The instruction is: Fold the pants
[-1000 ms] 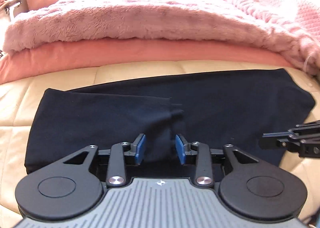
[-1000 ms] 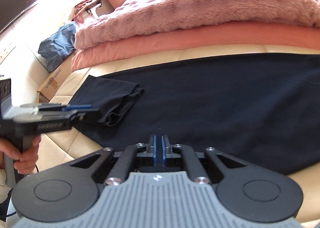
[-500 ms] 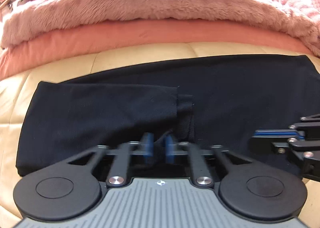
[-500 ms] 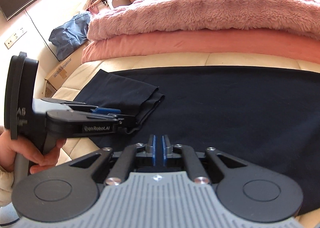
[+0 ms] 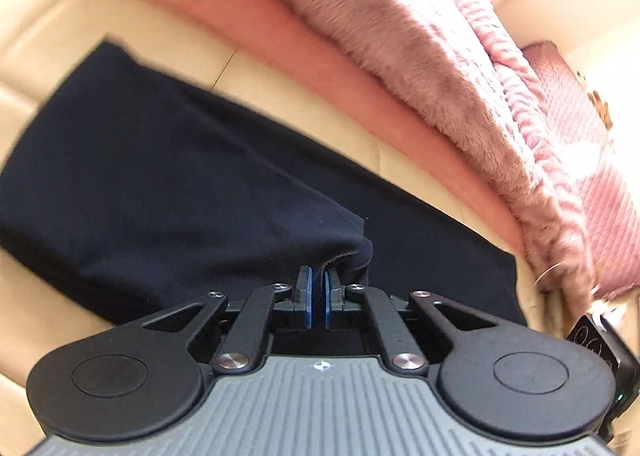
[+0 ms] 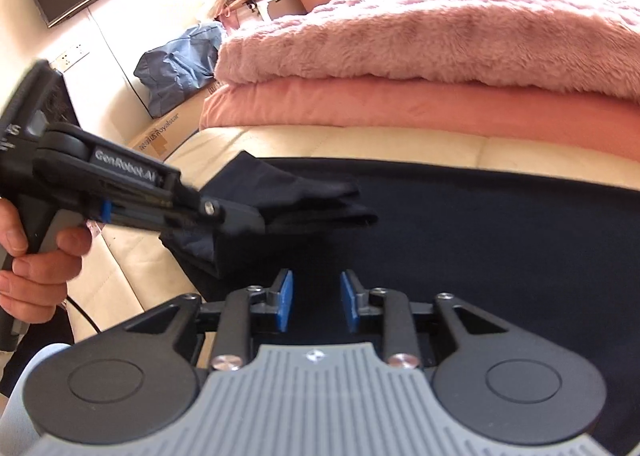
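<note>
Nearest the left camera, the left gripper (image 5: 319, 288) is now clamped on the hem of the folded-over flap of the pants (image 5: 168, 192); half a second ago its blue pads were only closing in, and a second ago they stood wide apart. The pinched edge has lifted off the layer below (the right camera shows it peaked up beside the left gripper (image 6: 236, 218)). So the grasp looks made, and the flap can probably be carried further across for the next fold.

The right gripper (image 6: 316, 306) has done the opposite: its pads were together in both earlier views and now stand apart, touching nothing, low over the dark cloth. I judge it is readying to take a second hold.

The pants (image 6: 460, 224) lie flat on the cream mattress (image 6: 248, 140), their long axis running left to right along the near edge of the bed, with the folded end at the left. Beyond them sit the salmon sheet (image 6: 400, 106) and, on top of it, the fluffy pink blanket (image 6: 420, 28).
</note>
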A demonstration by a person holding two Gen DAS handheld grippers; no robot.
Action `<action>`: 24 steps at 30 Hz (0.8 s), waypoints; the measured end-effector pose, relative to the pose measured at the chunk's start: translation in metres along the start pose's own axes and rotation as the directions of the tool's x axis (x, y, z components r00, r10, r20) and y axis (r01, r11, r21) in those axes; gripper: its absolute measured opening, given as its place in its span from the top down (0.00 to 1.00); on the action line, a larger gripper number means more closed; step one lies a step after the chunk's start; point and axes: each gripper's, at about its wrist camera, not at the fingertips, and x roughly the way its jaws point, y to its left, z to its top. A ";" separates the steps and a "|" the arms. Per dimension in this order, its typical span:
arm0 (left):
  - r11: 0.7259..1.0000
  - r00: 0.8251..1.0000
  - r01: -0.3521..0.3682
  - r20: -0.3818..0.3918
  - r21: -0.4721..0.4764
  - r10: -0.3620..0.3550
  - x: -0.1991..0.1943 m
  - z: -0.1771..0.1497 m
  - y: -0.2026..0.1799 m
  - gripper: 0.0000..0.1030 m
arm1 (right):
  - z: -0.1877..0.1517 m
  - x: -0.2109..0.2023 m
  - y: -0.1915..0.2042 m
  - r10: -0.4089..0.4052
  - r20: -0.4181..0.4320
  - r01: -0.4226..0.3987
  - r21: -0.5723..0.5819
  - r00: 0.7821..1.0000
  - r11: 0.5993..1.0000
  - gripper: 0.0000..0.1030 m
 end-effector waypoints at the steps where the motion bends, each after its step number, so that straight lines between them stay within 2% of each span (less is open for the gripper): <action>1: 1.000 1.000 0.001 -0.017 -0.012 -0.001 0.002 -0.002 0.003 0.95 | 0.001 0.001 0.002 -0.011 -0.008 0.011 -0.015 1.000 1.000 0.77; 4: 0.999 0.999 -0.007 -0.035 -0.054 0.006 0.009 -0.007 0.008 0.94 | 0.001 0.004 0.004 -0.058 -0.042 0.056 -0.054 0.997 0.997 0.77; 7: 0.998 0.999 -0.024 -0.040 -0.058 0.022 0.015 -0.013 0.010 0.91 | 0.001 0.005 0.001 -0.072 -0.054 0.069 -0.056 0.996 0.996 0.77; 13: 0.997 0.997 -0.076 -0.024 0.010 0.076 0.015 -0.019 0.004 0.89 | 0.004 0.010 0.002 -0.095 -0.058 0.090 -0.085 0.994 0.992 0.77; 18: 1.000 0.999 -0.030 -0.011 0.008 0.030 0.006 -0.018 0.005 0.89 | 0.006 0.015 0.006 -0.097 -0.061 0.089 -0.123 0.993 0.988 0.78; 20: 0.998 0.998 -0.047 -0.029 0.039 0.048 0.007 -0.018 0.003 0.89 | 0.007 0.015 0.008 -0.093 -0.062 0.084 -0.135 0.994 0.987 0.80; 22: 0.993 0.995 -0.093 -0.035 0.076 0.096 0.010 -0.019 0.001 0.90 | 0.009 0.018 0.010 -0.090 -0.070 0.079 -0.147 0.994 0.986 0.81; 24: 0.991 0.995 -0.086 -0.031 0.105 0.089 0.010 -0.022 -0.003 0.89 | 0.012 0.025 0.011 -0.106 -0.085 0.092 -0.162 0.991 0.982 0.81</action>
